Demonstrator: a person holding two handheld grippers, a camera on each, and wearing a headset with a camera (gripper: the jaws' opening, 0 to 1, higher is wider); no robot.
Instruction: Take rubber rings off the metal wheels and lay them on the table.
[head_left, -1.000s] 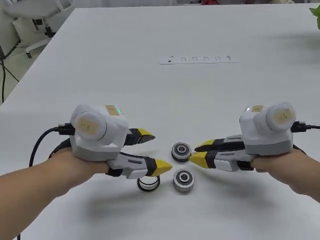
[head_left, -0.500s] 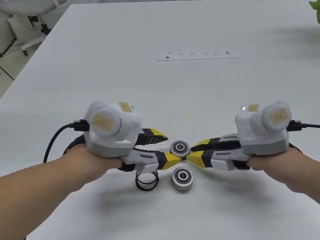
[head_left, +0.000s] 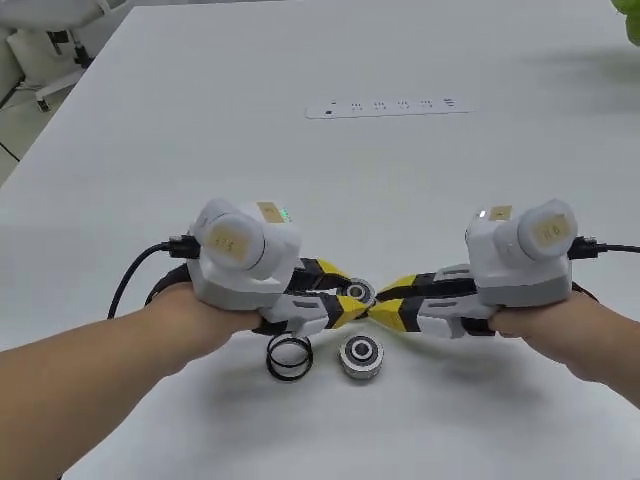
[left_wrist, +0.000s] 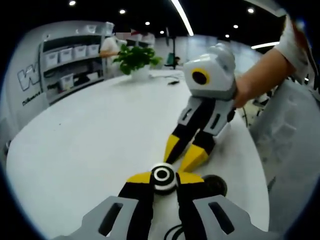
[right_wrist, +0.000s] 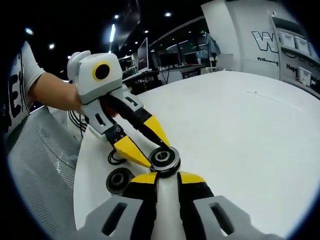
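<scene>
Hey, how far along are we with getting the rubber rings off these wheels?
Done: loose rubber rings already lie on the table. In hand: the left gripper clamps the far wheel, with the right gripper nosing at its rim. Left: that wheel's dark ring looks still on; whether the near wheel is bare is unclear.
</scene>
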